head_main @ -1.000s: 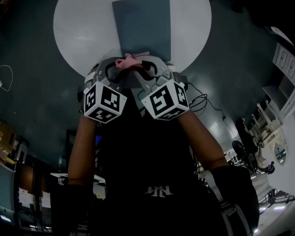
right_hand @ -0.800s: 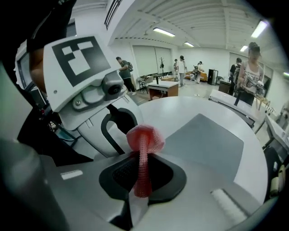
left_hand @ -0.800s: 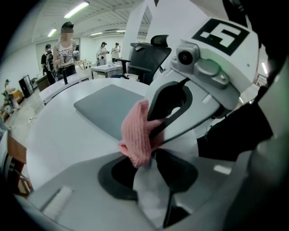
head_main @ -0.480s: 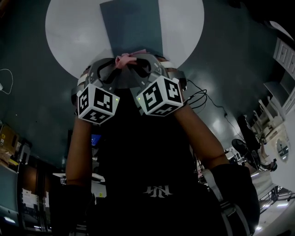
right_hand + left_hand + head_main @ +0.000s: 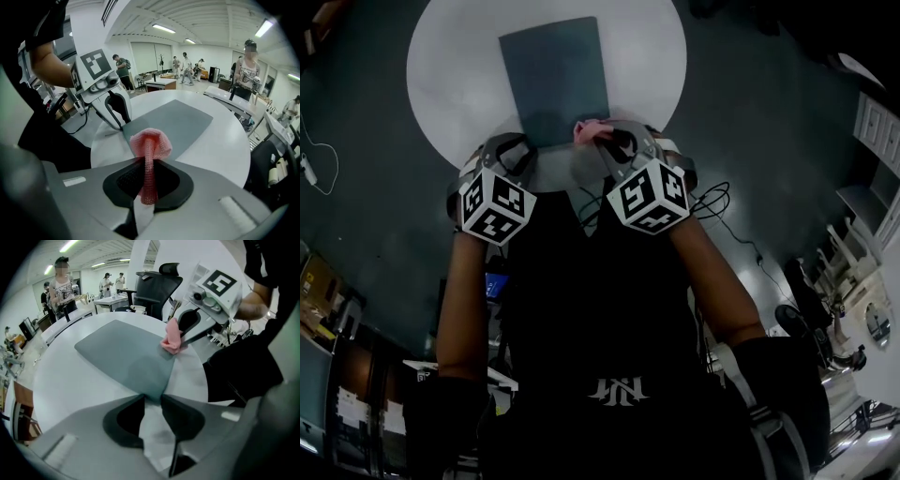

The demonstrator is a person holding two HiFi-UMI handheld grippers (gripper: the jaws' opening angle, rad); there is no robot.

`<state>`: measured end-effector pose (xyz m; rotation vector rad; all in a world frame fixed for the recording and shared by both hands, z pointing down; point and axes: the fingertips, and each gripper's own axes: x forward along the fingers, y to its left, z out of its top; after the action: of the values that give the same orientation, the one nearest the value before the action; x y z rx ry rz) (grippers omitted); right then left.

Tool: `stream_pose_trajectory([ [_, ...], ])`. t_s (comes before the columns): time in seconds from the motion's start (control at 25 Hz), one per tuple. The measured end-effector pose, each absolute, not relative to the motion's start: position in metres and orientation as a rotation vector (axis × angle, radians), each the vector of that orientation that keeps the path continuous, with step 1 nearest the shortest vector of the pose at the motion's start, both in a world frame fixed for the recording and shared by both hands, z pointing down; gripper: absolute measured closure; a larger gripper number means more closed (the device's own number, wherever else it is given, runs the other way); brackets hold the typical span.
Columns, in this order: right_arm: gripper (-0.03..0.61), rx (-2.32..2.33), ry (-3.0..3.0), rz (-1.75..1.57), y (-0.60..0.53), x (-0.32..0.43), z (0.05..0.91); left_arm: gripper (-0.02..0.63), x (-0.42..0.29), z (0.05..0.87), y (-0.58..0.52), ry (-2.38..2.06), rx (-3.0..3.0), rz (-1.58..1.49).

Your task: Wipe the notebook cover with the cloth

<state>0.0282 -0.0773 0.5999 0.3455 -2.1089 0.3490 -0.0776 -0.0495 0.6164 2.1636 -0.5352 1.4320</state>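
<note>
On the round white table (image 5: 450,66) we see the grey-blue notebook (image 5: 122,352) lying flat and closed, with 1 short edge toward the person and its far end toward the middle of the tabletop. Both grippers are at that near edge.

The left gripper (image 5: 151,399) points steeply down at the near left corner of the notebook. Its jaws have just been closing and now stand a narrow gap apart. The tip of that corner sits right at the gap between the 2 jaw tips, with bare white table showing lower in the gap. We cannot tell whether the tips actually touch the cover.

The right gripper (image 5: 147,161) has its jaws clamped on the pink cloth (image 5: 150,145). A thin twisted strip of the mesh fabric runs down between the pads, and the rest bunches into a small ball just past the jaw tips. In the left gripper view this ball hangs at the near right edge of the notebook, right at the cover. We cannot tell whether it presses on the surface.

In the head view the 2 marker cubes sit side by side but apart, close to the person's dark top.

Beyond the table stand a black office chair (image 5: 157,287), desks and several people (image 5: 246,65) under ceiling strip lights.
</note>
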Motion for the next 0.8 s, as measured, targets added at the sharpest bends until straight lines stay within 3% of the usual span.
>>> stream_pose_trajectory([
  [0.28,0.545,0.421,-2.013,0.338,-0.087,0.095,0.584,0.495,-0.075,0.606,-0.043,-0.594,2.105,1.478],
  [0.48,0.543,0.476,-2.304,0.490,-0.101,0.088,0.519,0.499,-0.087,0.590,-0.036,-0.586,2.051,1.505],
  [0.8,0.544,0.306,-2.784,0.539,-0.128,0.032,0.343,0.574,-0.084,0.398,-0.088,-1.072,2.228,0.853],
])
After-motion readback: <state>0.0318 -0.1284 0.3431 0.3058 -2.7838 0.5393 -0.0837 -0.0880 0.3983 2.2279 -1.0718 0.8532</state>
